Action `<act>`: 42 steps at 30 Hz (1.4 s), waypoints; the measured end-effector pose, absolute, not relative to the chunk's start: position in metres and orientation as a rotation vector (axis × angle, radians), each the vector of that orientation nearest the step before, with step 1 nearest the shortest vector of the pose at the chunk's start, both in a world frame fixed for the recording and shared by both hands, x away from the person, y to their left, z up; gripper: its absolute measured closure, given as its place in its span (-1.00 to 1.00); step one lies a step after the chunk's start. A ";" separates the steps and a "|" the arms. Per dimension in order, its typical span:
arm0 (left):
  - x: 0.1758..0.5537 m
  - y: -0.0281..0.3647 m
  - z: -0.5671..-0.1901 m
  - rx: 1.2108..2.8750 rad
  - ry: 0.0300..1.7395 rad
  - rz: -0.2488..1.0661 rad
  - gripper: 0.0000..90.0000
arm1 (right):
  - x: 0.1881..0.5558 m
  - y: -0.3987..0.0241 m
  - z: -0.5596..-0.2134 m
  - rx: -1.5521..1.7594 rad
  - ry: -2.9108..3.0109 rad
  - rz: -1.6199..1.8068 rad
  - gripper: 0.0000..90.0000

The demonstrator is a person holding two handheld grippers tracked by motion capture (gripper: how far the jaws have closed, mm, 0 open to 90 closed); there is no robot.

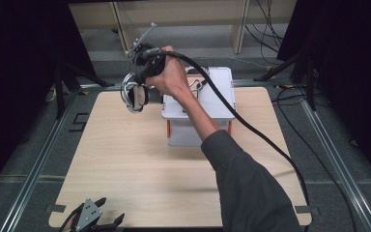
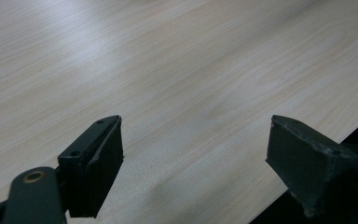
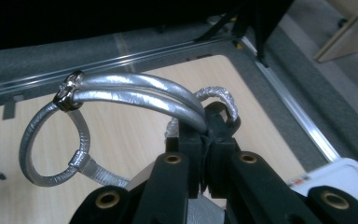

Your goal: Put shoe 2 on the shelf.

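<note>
My right gripper (image 1: 136, 79) is held high over the far left part of the table, left of the white box. Its jaws are shut on the silver straps (image 3: 135, 91) of a small silver bag (image 1: 135, 95), which hangs below it clear of the tabletop. In the right gripper view, the right gripper (image 3: 209, 135) pinches the two straps together, and a silver leather ring (image 3: 51, 144) dangles from a metal clasp. My left gripper (image 1: 110, 210) rests at the table's near left edge. The left gripper (image 2: 196, 130) stands open over bare wood with nothing between its jaws.
A white lidded storage box (image 1: 200, 104) with orange latches stands at the far middle of the wooden table (image 1: 125, 164). A thick black cable (image 1: 265, 140) trails from the right gripper across the box and off the right side. Metal rails border the table.
</note>
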State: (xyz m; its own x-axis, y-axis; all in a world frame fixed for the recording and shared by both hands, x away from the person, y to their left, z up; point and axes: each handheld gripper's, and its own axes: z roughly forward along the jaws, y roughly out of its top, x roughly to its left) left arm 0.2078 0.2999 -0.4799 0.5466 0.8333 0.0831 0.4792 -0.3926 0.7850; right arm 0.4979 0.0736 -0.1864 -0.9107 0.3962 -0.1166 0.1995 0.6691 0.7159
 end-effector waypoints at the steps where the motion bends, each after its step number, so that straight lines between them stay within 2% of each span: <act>1: 0.208 0.300 -0.480 2.051 1.055 0.619 -0.60 | 0.501 0.070 -0.181 0.484 2.599 1.076 0.95; 12: 0.208 0.298 -0.480 2.040 1.055 0.617 -0.60 | 0.529 0.008 -0.129 0.679 2.460 1.052 0.95; 21: 0.208 0.298 -0.481 2.049 1.054 0.619 -0.60 | 0.540 -0.049 -0.101 0.843 2.323 1.027 0.95; 32: 0.208 0.297 -0.481 2.056 1.051 0.616 -0.60 | 0.566 -0.096 -0.107 0.978 2.241 0.936 0.95; 42: 0.208 0.298 -0.481 2.056 1.052 0.613 -0.60 | 0.581 -0.109 -0.119 1.046 2.185 0.937 0.95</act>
